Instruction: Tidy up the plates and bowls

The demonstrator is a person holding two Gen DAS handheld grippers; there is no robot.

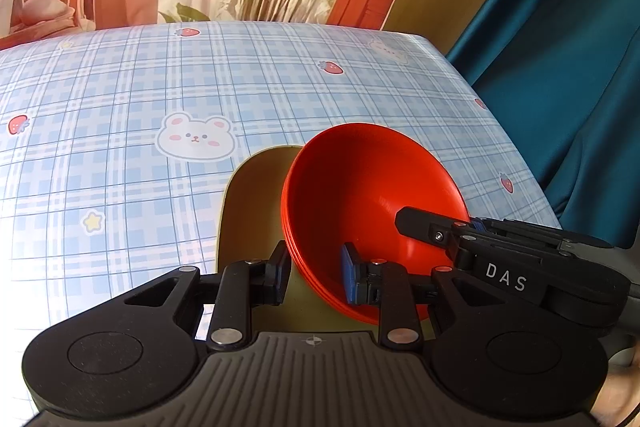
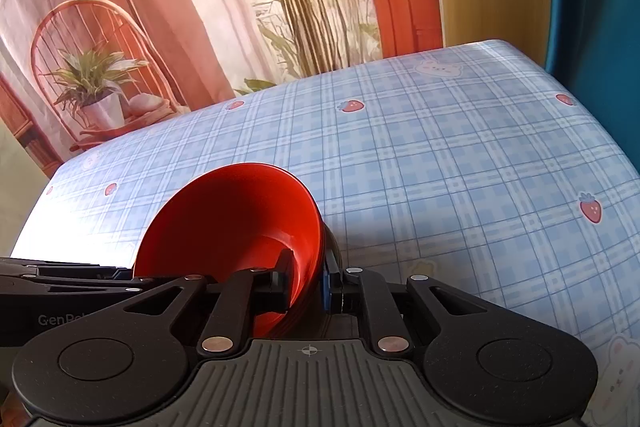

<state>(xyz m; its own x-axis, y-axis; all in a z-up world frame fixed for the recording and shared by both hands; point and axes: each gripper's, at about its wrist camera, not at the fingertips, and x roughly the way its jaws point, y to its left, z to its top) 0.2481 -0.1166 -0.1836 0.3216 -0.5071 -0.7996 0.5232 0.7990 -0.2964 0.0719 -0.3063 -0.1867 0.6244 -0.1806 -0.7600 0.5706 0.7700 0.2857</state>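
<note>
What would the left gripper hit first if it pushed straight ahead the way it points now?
The left gripper already straddles the rim of the stacked red bowls, so it would drive deeper onto that wall first. Beyond lies the olive plate; depth there is unclear.

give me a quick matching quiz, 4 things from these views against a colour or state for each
Things:
1. bowls
2. plate
3. tablecloth
4. right tongs

Colour or state:
A. blue plaid with strawberries
B. red, stacked and tilted
C. shut on the bowl rims
D. olive green, under the bowls

Pairs: 1-B, 2-D, 3-A, 4-C
</note>
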